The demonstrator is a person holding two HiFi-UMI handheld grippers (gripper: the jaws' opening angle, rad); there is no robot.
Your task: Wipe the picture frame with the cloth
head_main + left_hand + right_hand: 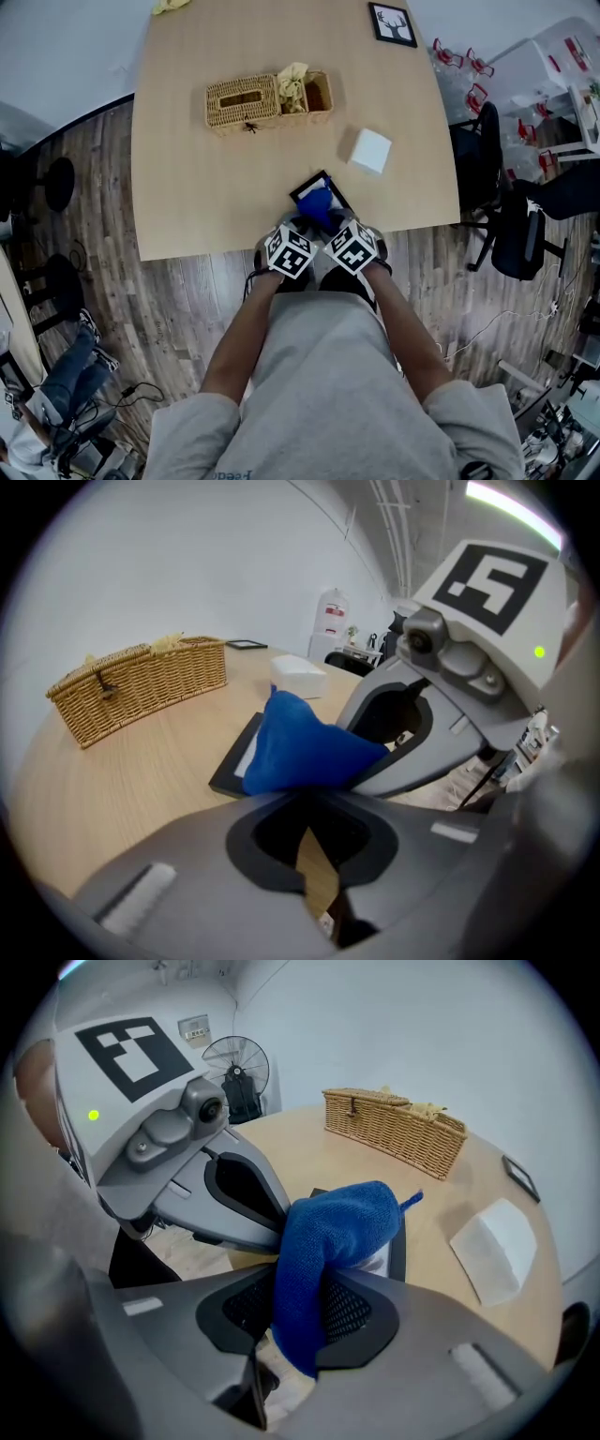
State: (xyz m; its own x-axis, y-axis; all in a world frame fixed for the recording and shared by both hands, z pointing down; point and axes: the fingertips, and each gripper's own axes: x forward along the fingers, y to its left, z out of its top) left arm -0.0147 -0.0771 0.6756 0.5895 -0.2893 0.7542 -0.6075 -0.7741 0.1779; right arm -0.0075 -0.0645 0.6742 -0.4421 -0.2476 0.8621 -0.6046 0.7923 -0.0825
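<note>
The right gripper (302, 1290) had its jaws pinched on a blue microfibre cloth (328, 1232). The cloth bulged out ahead of the tips and rested on the black rectangular picture frame (230, 766), which lay on the pale wooden table (216, 187) just beyond both grippers. The left gripper (302, 803) sat close beside the right one, its jaws drawn near together with a thin slit between them. Their tips ran under the cloth at the frame's near edge — whether they gripped that edge could not be told. Farther ahead of the jaws stood a woven wicker basket (244, 101) and a white box (369, 150) — both apart from the frame.
</note>
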